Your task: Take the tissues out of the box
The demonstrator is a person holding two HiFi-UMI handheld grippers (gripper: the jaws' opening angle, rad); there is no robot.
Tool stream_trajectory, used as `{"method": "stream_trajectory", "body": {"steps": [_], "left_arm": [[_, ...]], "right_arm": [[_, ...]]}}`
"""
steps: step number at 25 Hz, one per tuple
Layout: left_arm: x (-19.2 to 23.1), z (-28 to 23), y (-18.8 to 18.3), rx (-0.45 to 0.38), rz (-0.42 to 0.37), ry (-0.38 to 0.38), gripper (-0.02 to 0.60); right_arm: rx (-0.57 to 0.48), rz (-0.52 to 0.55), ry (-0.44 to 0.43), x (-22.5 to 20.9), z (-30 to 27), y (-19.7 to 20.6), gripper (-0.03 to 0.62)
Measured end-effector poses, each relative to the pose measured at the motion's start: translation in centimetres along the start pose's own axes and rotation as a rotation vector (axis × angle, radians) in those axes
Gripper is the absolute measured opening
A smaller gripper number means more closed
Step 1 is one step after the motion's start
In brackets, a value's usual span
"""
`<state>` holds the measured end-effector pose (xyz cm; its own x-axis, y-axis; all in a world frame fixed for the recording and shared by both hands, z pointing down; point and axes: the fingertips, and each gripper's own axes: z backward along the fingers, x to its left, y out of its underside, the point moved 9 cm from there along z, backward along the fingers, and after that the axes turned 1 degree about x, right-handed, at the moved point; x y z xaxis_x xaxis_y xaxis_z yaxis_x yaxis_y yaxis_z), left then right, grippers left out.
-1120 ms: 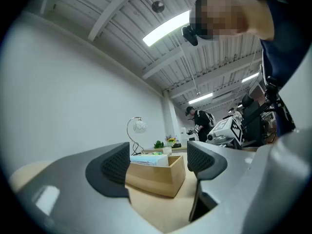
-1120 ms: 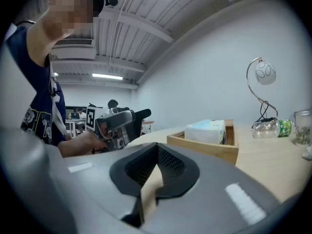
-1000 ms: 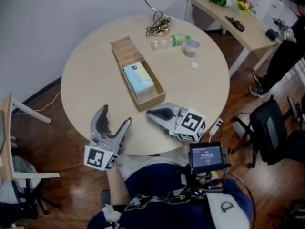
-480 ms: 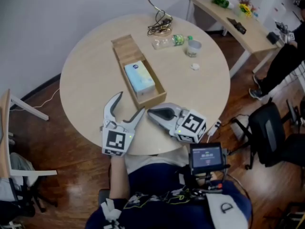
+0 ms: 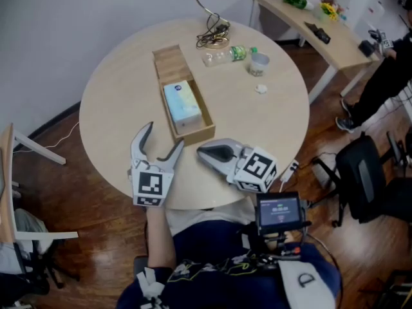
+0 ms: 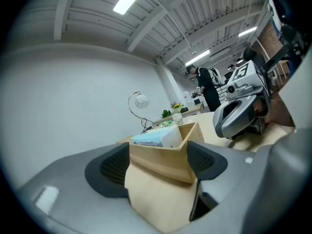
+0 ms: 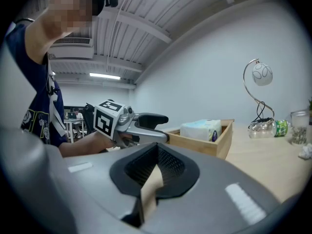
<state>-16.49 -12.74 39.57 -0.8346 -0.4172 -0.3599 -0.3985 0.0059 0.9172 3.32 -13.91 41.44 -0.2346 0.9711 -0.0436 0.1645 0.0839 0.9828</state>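
Note:
A long open wooden box lies on the round table, and a pale blue tissue pack rests in its near half. My left gripper stands open just short of the box's near left corner, nothing between its fingers. In the left gripper view the box's corner sits framed between the two pads, with the tissue pack above it. My right gripper rests shut on the table, its tip near the box's near right corner. The right gripper view shows the box and the tissue pack ahead.
A lamp base with coiled cable, a plastic bottle, a clear cup and a crumpled paper scrap lie at the table's far side. A side desk, a black chair and a person are to the right.
My left gripper has come forward from the table's near edge to the box's near end, still open. The right gripper has stayed where it was.

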Motion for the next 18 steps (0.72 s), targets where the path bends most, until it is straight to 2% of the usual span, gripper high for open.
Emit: {"method": "stream_trajectory", "body": {"steps": [3, 7, 9, 11, 15, 16, 18], "left_arm": [[1.5, 0.4, 0.7, 0.025, 0.043, -0.027, 0.38], [3.3, 0.7, 1.6, 0.06, 0.061, -0.107, 0.379], [3.7, 0.8, 1.9, 0.059, 0.075, -0.106, 0.379], [3.7, 1.1, 1.4, 0.016, 0.115, -0.097, 0.377], [3.1, 1.4, -1.6, -0.142, 0.223, -0.049, 0.376], [3.1, 0.9, -2.3, -0.144, 0.211, -0.046, 0.376], [3.1, -0.8, -3.0, -0.08, 0.162, -0.05, 0.376]], "right_arm": [[0.003, 0.001, 0.001, 0.0, 0.1, -0.1, -0.003], [0.003, 0.004, -0.002, -0.1, 0.0, 0.0, -0.003], [0.002, 0.004, -0.002, 0.0, 0.1, 0.0, -0.003], [0.0, 0.0, -0.002, 0.1, 0.1, -0.1, -0.003], [0.001, -0.003, -0.003, 0.1, 0.2, -0.1, -0.003], [0.0, -0.004, -0.002, 0.0, 0.2, -0.2, -0.003], [-0.003, -0.004, 0.001, -0.1, 0.1, -0.2, -0.003]]}}
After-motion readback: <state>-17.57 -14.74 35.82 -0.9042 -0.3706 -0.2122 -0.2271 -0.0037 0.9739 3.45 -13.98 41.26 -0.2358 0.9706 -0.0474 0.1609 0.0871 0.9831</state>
